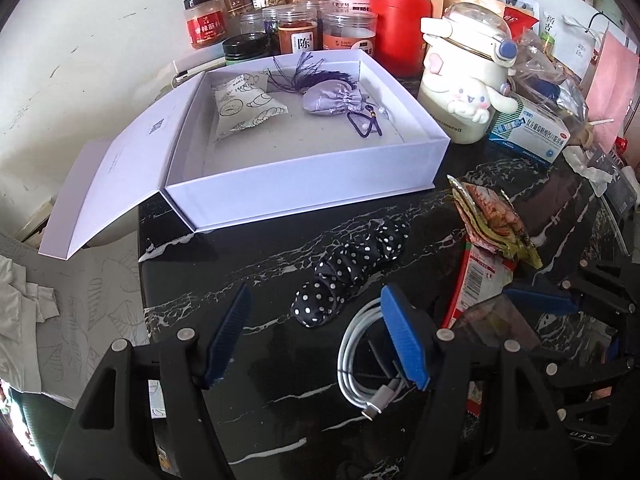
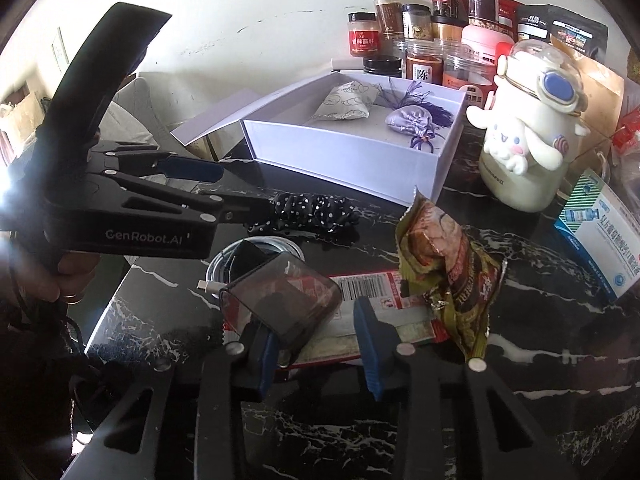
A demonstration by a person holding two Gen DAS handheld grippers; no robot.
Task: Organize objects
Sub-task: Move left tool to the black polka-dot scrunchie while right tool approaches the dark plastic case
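An open white box [image 1: 304, 184] [image 2: 344, 156] holds a printed sachet [image 1: 244, 104] and a purple pouch with a tassel [image 1: 332, 98]. On the black marble table lie a black polka-dot scrunchie [image 1: 352, 268] [image 2: 312, 210] and a coiled white cable [image 1: 360, 364] [image 2: 224, 264]. My left gripper [image 1: 316, 344] [image 2: 224, 188] is open, just short of the scrunchie, its right finger over the cable. My right gripper [image 2: 316, 348] is open around a smoky translucent plastic case [image 2: 280, 300] [image 1: 492, 320] that leans on its left finger, above a red-and-white packet [image 2: 368, 288].
A crumpled snack wrapper [image 2: 444, 264] [image 1: 496, 220] lies right of the scrunchie. A Cinnamoroll jar [image 1: 468, 76] [image 2: 528, 128], a medicine box [image 1: 532, 136] [image 2: 600, 232] and several spice jars [image 1: 304, 24] crowd the back. The table's left edge [image 1: 142, 280] drops off.
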